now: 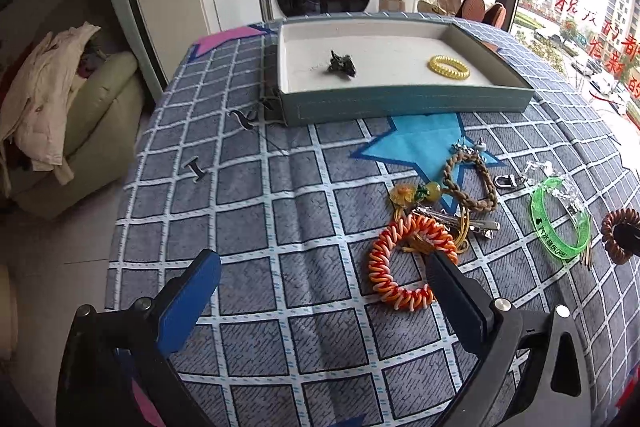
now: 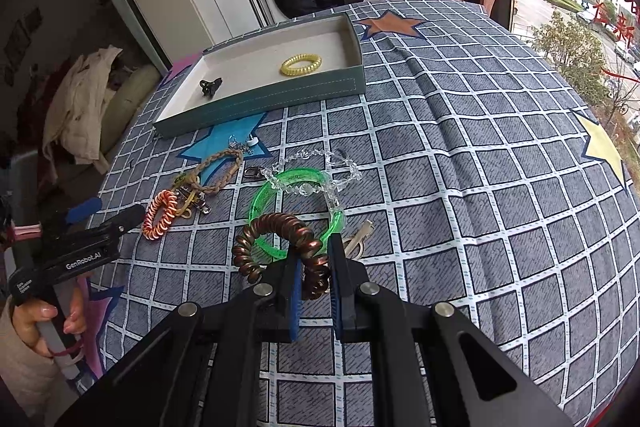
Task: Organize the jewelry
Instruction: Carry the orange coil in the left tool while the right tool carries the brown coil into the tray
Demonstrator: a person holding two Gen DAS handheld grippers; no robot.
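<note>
Copper-brown coil hair tie (image 2: 280, 251), springy and looped, sits pinched in my right gripper (image 2: 316, 267) at lower centre. My left gripper (image 1: 324, 279) gapes wide over the cloth. Only my left view shows the black barbell stud (image 1: 195, 169).

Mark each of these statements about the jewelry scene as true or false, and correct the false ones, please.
1. The yellow coil ring lies inside the tray. True.
2. The right claw is empty. False: it is shut on the brown coil hair tie.
3. The left claw is open with nothing between its fingers. True.
4. The green bangle is in the tray. False: it lies on the checked cloth, outside the tray.
5. The orange-and-white coil bracelet lies on the cloth near the left claw. True.
6. The tray holds nothing. False: it also holds a small black clip.
</note>
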